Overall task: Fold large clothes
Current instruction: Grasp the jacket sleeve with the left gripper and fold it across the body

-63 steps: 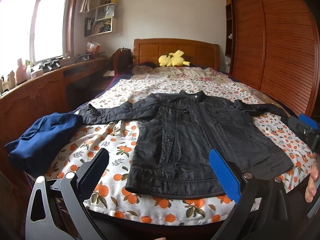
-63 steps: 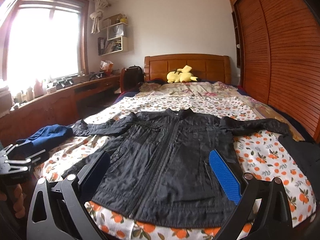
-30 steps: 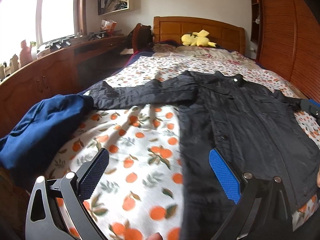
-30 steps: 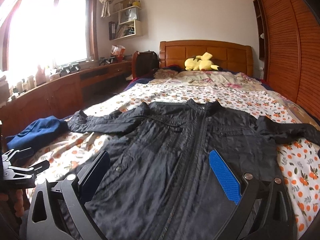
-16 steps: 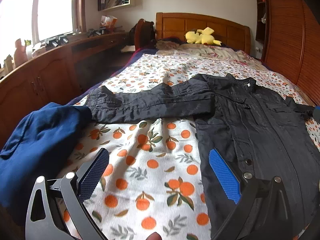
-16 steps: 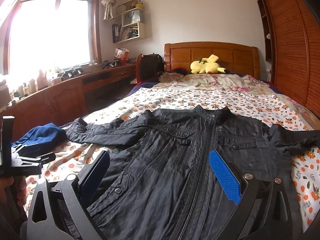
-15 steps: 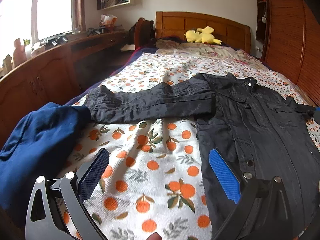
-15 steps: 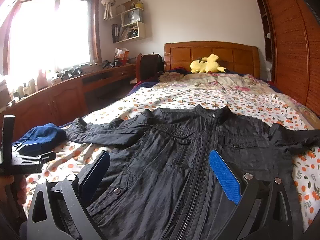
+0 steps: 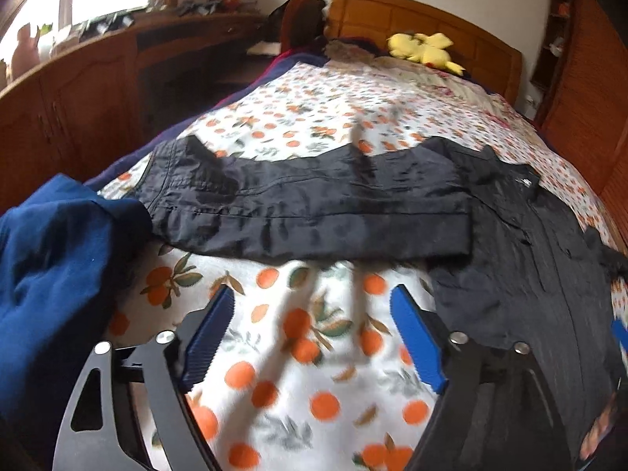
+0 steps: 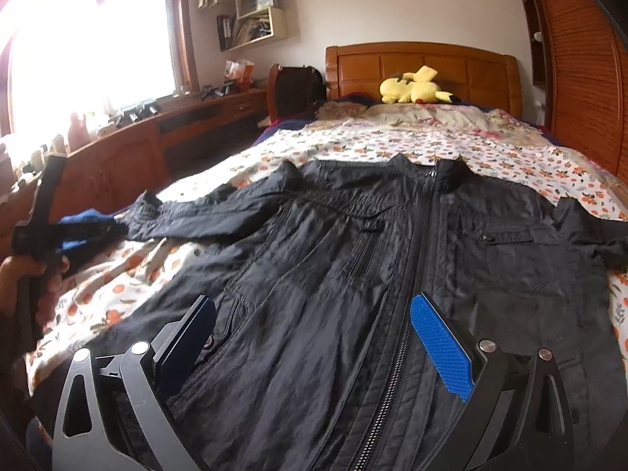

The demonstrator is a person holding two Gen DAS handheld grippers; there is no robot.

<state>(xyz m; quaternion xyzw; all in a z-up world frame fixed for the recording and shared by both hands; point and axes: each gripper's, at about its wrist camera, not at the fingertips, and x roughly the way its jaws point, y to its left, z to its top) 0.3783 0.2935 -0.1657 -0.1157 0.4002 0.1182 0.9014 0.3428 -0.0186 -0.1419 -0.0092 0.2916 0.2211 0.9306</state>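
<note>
1. The left gripper (image 9: pixel 312 333) is nearest in the left wrist view. It hangs over bare orange-print bedsheet (image 9: pixel 298 357); its jaws are closing, still fairly wide, with nothing between them.
2. The right gripper (image 10: pixel 314 337) hovers over the lower front of the black jacket (image 10: pixel 392 274). Its fingers stand wide apart and grip nothing; its blue pads (image 10: pixel 441 347) are clear of the cloth.
3. At the left edge of the right wrist view, a hand (image 10: pixel 19 278) holds the other gripper's handle.
4. The jacket lies flat, front up and zipped, in the middle of the bed. Its long axis runs from the hem, nearest the cameras, to the collar (image 10: pixel 431 168), which points at the headboard (image 10: pixel 424 66).
5. One sleeve (image 9: pixel 306 208) stretches straight out sideways across the sheet, its cuff touching a crumpled blue garment (image 9: pixel 59 267) at the bed's edge.
6. Farther off, a yellow plush toy (image 10: pixel 416 88) rests against the headboard.
</note>
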